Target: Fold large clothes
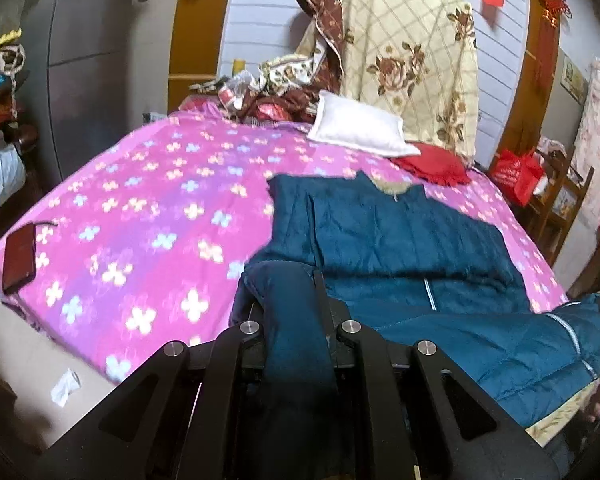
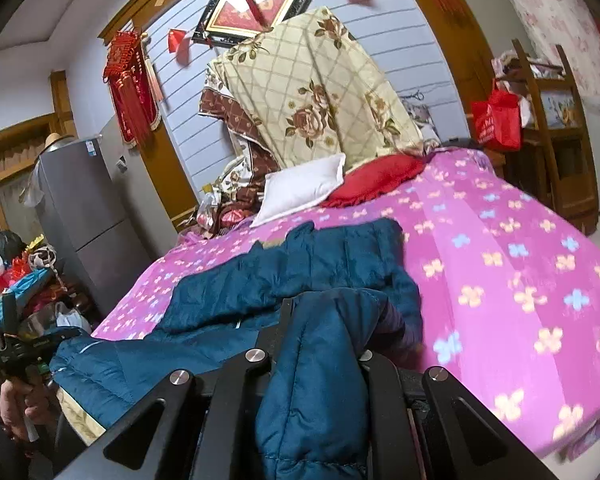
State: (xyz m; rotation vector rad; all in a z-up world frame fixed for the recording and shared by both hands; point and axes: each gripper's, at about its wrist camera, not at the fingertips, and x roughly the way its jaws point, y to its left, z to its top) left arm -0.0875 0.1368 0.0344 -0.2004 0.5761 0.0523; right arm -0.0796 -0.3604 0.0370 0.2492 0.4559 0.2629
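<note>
Tongs left [image 1: 296,300] and right [image 2: 324,320] each pinch the blue jacket [image 1: 400,240]; only the left view shows a phone [image 1: 19,258].

Teal-blue quilted jacket [image 1: 400,236], padded, with stitched channels and a pale zipper line running down the front. It lies spread on the bed's pink flowered cover [image 1: 140,208], collar end toward the pillows, a beige lining showing at the neck. Upper body flat, with a crosswise fold ridge partway down. The near hem portion is lifted off the bed, bunched at two points: one clump of fabric is pinched in the left tool [image 1: 296,280], another in the right tool [image 2: 324,304]. Between the two, the hem sags, showing a pale patterned inner lining along its underside.
</note>
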